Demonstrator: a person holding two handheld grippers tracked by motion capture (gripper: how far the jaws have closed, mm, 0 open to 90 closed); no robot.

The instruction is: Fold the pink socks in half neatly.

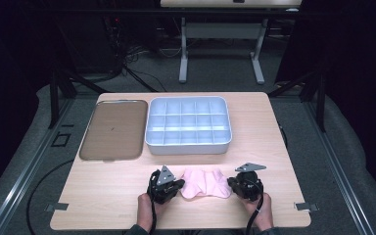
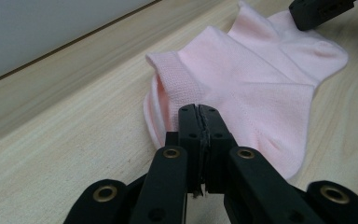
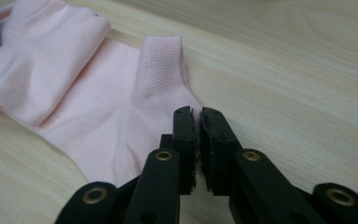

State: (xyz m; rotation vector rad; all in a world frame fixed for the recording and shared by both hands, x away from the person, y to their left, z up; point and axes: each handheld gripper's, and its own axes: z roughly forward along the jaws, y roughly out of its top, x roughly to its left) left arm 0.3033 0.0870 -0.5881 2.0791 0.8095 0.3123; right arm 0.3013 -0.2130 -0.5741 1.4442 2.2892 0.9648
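Note:
A pair of pink socks (image 1: 204, 183) lies flat on the wooden table (image 1: 103, 196) near its front edge, cuffs and toes spread out. My left gripper (image 1: 175, 188) rests at the socks' left end. In the left gripper view its jaws (image 2: 199, 110) stand pressed together over the edge of the pink socks (image 2: 256, 93), with no fabric visible between them. My right gripper (image 1: 235, 186) sits at the socks' right end. Its jaws (image 3: 196, 113) are closed to a thin slit, tips right at the corner of a ribbed cuff (image 3: 161, 70).
A white compartment tray (image 1: 188, 144) with several empty cells stands at the back middle of the table. A flat brown tray (image 1: 112, 129) lies to its left. Bare wood stretches to either side of the grippers. A person's hands hold both grippers from the front edge.

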